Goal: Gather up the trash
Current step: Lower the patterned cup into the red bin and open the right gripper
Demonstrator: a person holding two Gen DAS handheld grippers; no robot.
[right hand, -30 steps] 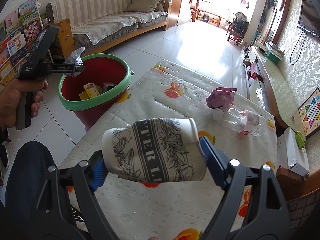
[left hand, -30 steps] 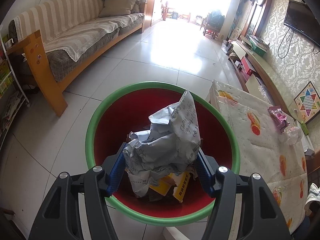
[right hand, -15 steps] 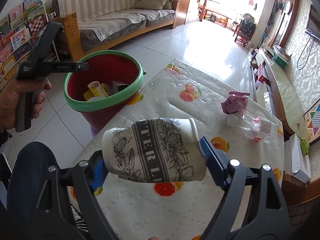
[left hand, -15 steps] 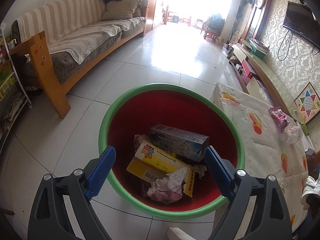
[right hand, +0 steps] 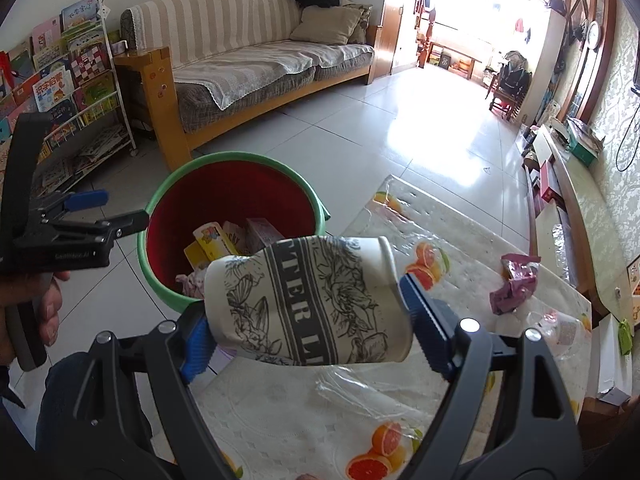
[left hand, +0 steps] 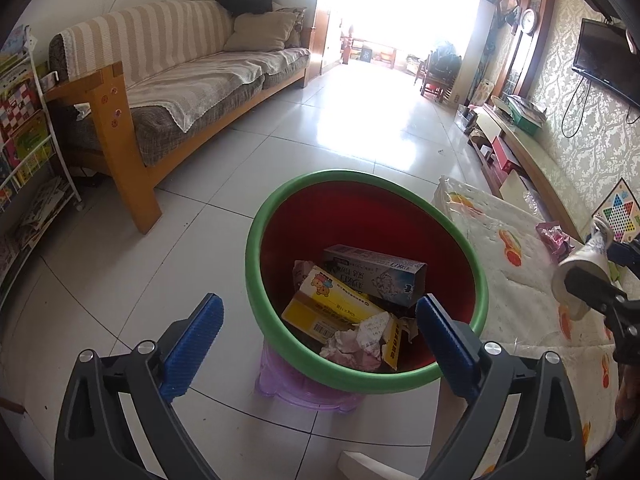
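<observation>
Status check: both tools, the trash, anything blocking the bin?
Left tool open, empty, just widened. Right tool shut on paper cup. Bin holds boxes, paper; mouth unobstructed.

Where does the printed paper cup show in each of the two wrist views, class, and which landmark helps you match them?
Left wrist view: the paper cup sits at the far right edge, over the table, partly hidden by the right gripper's jaws.
Right wrist view: it fills the lower centre, lying sideways, clamped between the blue pads.
Shared landmark: the red bin with the green rim, seen in both.
</observation>
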